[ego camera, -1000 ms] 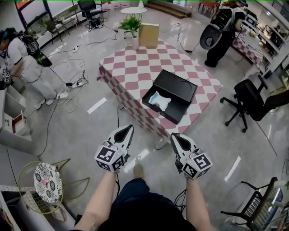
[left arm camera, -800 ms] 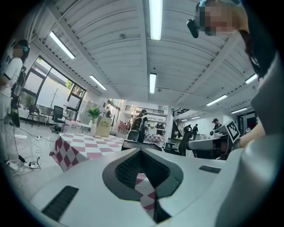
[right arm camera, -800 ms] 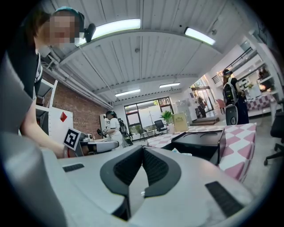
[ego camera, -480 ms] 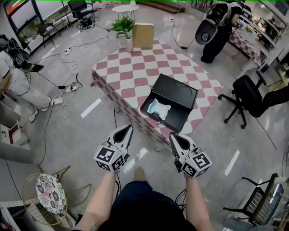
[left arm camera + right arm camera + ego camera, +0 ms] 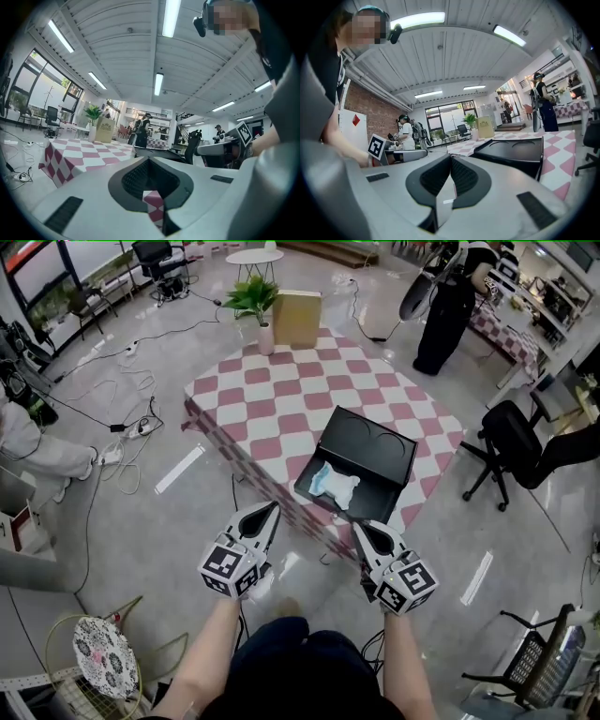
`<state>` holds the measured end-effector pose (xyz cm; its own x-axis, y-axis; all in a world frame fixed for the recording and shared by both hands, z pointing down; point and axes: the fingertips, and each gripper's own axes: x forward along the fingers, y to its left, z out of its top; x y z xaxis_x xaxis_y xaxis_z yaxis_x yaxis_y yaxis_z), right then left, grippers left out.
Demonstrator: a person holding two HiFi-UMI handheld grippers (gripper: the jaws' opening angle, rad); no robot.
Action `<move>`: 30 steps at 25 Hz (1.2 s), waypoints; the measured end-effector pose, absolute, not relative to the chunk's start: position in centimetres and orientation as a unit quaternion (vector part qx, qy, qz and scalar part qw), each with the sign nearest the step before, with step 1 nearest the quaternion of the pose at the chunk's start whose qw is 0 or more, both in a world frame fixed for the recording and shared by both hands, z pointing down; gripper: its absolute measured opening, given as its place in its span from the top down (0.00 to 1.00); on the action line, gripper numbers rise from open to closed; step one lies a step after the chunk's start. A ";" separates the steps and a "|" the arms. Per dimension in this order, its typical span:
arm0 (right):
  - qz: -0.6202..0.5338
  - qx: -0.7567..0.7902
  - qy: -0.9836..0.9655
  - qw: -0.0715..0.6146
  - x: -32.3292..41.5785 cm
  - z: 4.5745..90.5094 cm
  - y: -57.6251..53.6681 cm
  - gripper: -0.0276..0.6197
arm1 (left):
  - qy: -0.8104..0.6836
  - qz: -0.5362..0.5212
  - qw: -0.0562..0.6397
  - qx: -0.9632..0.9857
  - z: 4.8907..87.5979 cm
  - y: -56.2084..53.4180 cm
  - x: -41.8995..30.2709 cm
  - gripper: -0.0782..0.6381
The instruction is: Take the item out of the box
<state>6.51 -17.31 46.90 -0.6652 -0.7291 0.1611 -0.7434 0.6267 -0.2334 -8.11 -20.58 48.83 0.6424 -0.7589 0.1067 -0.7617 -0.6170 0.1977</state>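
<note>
A black box (image 5: 361,457) stands open on the near corner of a table with a pink-and-white checked cloth (image 5: 272,395). In it lies a white and pale blue packet (image 5: 335,482). My left gripper (image 5: 270,509) and right gripper (image 5: 360,525) hang side by side over the floor, short of the table's edge, both shut and empty. The left gripper view shows its closed jaws (image 5: 150,160) pointing at the cloth (image 5: 79,152). From the right gripper (image 5: 451,158) I see the box's raised lid (image 5: 513,152) just ahead; the packet is hidden there.
A potted plant (image 5: 253,298) and a tan carton (image 5: 297,317) stand at the table's far edge. A black office chair (image 5: 525,442) is to the right. One person (image 5: 448,306) stands behind the table, another (image 5: 23,432) at the left. Cables (image 5: 131,427) cross the floor.
The table and box have come nearer in the head view as the person has stepped forward. Both grippers keep the same pose and stay shut.
</note>
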 end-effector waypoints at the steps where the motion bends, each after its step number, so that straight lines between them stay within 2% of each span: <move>1: 0.139 0.409 -0.902 0.028 6.4 46.8 -17.6 0.95 | -0.421 0.005 0.114 0.900 48.9 -20.9 -8.1 0.89; 30: 0.107 0.348 -0.903 0.227 4.6 51.7 -25.5 0.95 | -0.400 0.028 0.132 0.907 52.0 -26.5 -4.8 0.89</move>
